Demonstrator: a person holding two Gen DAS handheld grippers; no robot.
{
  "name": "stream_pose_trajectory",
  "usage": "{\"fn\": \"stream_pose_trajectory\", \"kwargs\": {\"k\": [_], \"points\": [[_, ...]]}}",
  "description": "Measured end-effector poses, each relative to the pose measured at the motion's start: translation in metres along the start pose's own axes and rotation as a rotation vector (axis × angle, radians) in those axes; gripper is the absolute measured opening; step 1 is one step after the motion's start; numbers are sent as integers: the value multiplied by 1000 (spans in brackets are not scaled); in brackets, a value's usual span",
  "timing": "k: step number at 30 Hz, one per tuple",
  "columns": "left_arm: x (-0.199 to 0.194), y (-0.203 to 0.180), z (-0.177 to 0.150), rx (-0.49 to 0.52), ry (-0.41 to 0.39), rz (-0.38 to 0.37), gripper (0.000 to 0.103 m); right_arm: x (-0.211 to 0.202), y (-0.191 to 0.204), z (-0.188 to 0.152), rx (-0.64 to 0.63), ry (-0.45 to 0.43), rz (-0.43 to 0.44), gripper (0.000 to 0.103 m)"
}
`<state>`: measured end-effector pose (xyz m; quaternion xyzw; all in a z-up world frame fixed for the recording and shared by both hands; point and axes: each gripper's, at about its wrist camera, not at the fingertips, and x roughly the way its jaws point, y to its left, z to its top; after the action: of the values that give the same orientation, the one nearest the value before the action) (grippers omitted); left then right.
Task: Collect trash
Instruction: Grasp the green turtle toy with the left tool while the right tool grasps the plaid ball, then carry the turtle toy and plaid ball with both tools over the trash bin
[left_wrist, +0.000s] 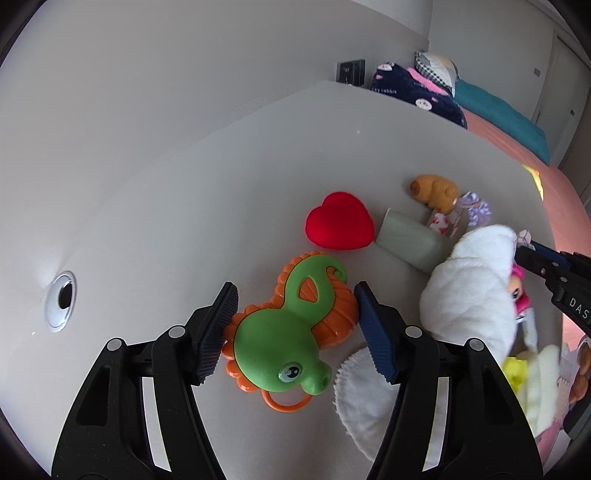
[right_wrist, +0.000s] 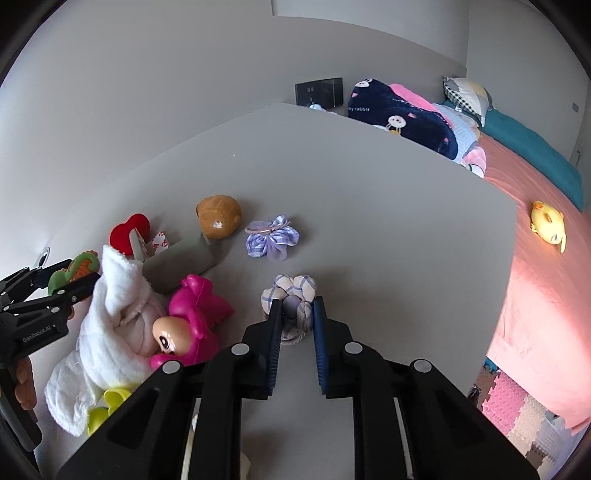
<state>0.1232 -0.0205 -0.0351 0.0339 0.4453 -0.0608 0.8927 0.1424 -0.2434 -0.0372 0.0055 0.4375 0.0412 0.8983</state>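
A green and orange seahorse toy lies flat on the grey table. My left gripper straddles it, and both ribbed pads touch the toy's orange fins, one on each side. In the right wrist view that same gripper shows at the left edge with the toy between its fingers. My right gripper is shut on a small plaid fabric scrunchie that rests on the table. Its black fingers reach in from the right edge of the left wrist view.
Between the two grippers lie a white towel, a pink doll, a grey block, a red heart and a brown plush. A purple scrunchie lies further back. A pink bed borders the table's right edge.
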Motion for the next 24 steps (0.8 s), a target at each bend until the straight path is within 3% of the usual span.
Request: {"fn": "stream_pose_trajectory", "kwargs": {"k": [14,24], "points": [[-54,-48,-2,52,-77,-34,63,-64,-42,-16,59,-81,-20,18],[-61,-97,-6,90,-88,-85,63,-99,-86,-39,112,-110,-64,18]]}}
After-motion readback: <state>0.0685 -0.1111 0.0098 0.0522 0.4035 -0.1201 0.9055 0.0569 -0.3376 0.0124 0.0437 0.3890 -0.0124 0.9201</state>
